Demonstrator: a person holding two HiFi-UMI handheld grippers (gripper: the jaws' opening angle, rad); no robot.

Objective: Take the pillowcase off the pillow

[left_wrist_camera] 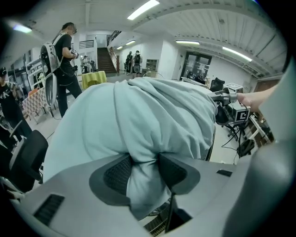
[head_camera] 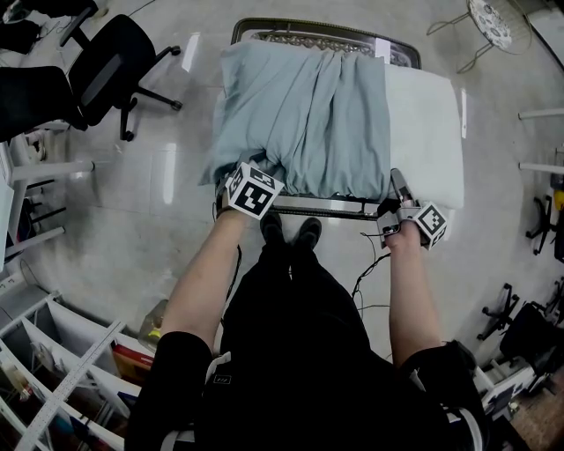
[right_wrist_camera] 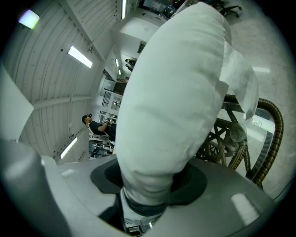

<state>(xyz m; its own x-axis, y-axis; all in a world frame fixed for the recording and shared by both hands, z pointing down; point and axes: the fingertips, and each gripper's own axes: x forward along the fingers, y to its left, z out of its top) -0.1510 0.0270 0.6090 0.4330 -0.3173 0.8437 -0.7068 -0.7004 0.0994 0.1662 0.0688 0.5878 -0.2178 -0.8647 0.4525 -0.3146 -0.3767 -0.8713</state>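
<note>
Bright ceiling strip lights (left_wrist_camera: 143,9) glare off the floor (head_camera: 167,181); fisheye edges bend and darken.

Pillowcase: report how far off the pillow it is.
Done: the pillow lies bare at its right end. In hand: the left tool pinches the pillowcase, and the right tool clamps the bare pillow's corner. Left: the pillowcase covers most of the pillow and needs pulling clear.

Open run of pale glossy floor (head_camera: 150,220) left of the dark metal-framed woven table (head_camera: 326,208), room to swing wide there. Black wheeled office chair (head_camera: 119,57) stands well off, far left. White shelving (head_camera: 53,388) blocks the near left. The tabletop is fully taken by the pale blue-green fabric pillowcase (head_camera: 300,114) and white pillow (head_camera: 423,123). Black cable (head_camera: 361,282) trails on the floor right of the feet.
</note>
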